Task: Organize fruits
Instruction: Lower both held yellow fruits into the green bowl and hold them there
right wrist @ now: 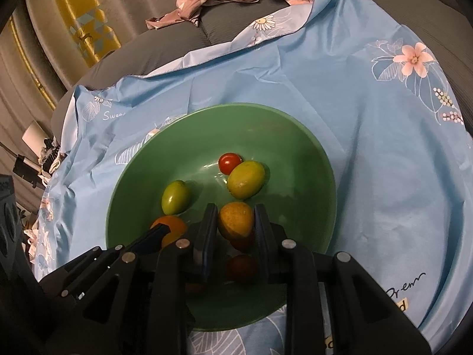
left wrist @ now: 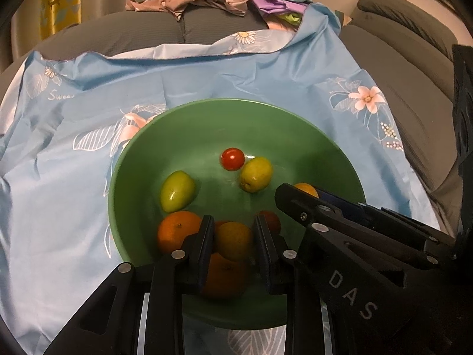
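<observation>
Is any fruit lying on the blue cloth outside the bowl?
No, every visible fruit sits inside the green bowl; the blue cloth around it shows none.

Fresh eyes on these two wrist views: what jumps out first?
A green bowl of small fruit sits mid-frame on a blue floral cloth spread over a grey sofa. Both grippers reach into it, each around a yellow-orange fruit: the left gripper and the right gripper.

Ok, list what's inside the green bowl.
In the green bowl: a cherry tomato, two greenish fruits, an orange and a yellow-orange fruit between the right gripper's fingers. The grippers cover darker fruits lower down; their number is unclear.
</observation>
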Demonstrator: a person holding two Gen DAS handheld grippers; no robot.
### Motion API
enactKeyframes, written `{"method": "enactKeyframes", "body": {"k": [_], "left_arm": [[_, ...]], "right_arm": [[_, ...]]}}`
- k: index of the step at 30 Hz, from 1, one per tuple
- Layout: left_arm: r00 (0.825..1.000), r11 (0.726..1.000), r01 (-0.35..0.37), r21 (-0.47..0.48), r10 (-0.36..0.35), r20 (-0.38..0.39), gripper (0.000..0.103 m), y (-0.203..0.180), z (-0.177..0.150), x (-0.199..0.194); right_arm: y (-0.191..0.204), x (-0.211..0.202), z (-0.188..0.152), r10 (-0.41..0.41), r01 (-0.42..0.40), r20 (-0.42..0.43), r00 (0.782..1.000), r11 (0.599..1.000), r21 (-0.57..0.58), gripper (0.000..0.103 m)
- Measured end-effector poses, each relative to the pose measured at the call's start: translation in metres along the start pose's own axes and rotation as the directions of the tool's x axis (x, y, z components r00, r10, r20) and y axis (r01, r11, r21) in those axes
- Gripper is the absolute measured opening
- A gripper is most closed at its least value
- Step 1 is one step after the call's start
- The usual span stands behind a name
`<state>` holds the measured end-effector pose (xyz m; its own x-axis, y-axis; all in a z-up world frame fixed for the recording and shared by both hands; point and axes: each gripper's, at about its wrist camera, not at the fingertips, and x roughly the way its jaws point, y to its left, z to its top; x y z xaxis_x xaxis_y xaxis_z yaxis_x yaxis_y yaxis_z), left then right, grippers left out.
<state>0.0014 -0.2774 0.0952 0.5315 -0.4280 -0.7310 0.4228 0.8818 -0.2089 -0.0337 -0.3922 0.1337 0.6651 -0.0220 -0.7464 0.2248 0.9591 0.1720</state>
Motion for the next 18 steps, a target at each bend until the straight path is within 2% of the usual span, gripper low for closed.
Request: {"method": "enactKeyframes", "body": {"k": [18], "left_arm": [[1.0, 1.0, -0.019, 0.016, 0.019, 0.003, 0.028, -0.0011, -0.0012, 0.0016]], "right_arm": [[0.002, 0.0021, -0.0005, -0.022, 0.022, -0.002, 1.0, 1.0, -0.013, 0.027]]}}
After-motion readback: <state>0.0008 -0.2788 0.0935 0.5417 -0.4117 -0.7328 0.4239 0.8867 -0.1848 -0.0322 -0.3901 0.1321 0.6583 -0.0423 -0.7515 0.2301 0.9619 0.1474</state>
